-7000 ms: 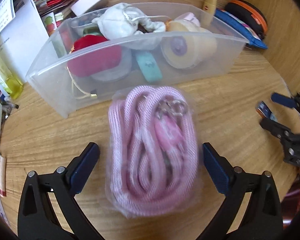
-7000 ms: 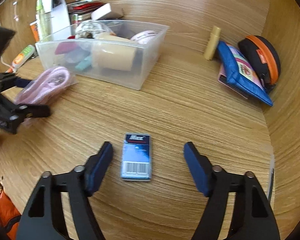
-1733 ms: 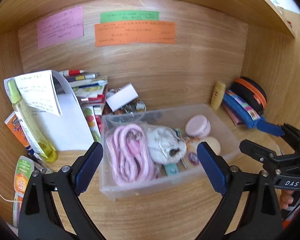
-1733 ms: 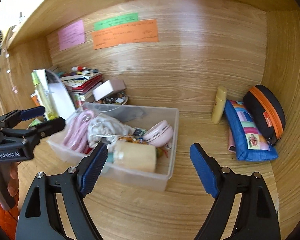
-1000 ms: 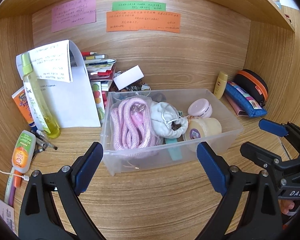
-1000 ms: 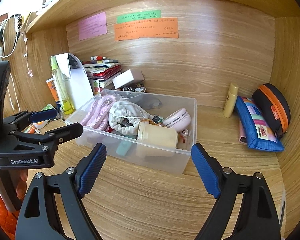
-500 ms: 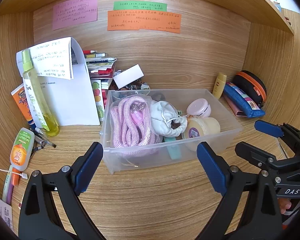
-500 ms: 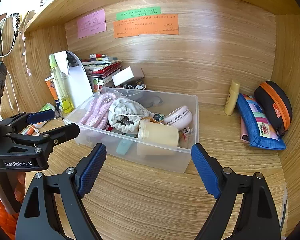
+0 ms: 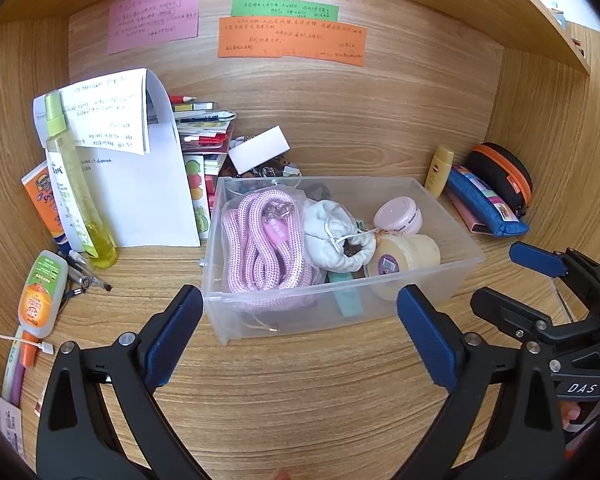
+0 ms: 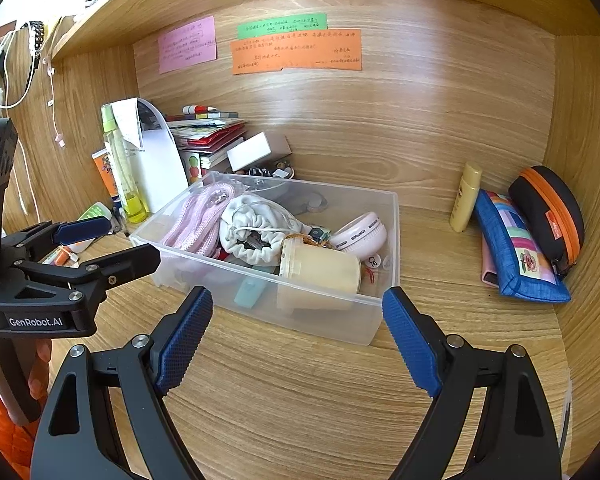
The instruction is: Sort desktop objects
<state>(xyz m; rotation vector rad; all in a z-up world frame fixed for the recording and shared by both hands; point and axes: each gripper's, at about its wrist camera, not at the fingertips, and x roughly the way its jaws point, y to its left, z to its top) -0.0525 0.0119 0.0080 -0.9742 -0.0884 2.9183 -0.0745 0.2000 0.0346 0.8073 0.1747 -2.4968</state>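
A clear plastic bin (image 9: 452, 276) (image 10: 392, 240) stands on the wooden desk. In it lie a bagged pink rope (image 9: 260, 248) (image 10: 196, 220), a white drawstring pouch (image 9: 332, 236) (image 10: 256, 224), a cream tape roll (image 9: 404, 258) (image 10: 320, 276), a pink round case (image 9: 398, 216) (image 10: 360, 236) and a teal item (image 9: 346, 298). My left gripper (image 9: 300, 332) is open and empty in front of the bin; it also shows in the right wrist view (image 10: 108, 244). My right gripper (image 10: 296, 336) is open and empty in front of the bin, seen at right in the left wrist view (image 9: 512, 276).
Left of the bin stand a yellow spray bottle (image 9: 76, 184), folded white paper (image 9: 140, 184), an orange tube (image 9: 40, 192) and a green-orange bottle (image 9: 40, 296). Stacked books (image 10: 208, 132) and a white box (image 9: 260, 150) lie behind. A small yellow bottle (image 10: 464, 196), blue pouch (image 10: 516, 248) and black-orange case (image 10: 552, 208) sit right.
Both grippers have drawn back slightly from the bin in the last second and stay open. The pink rope, on the desk seven seconds ago, now lies in the bin.
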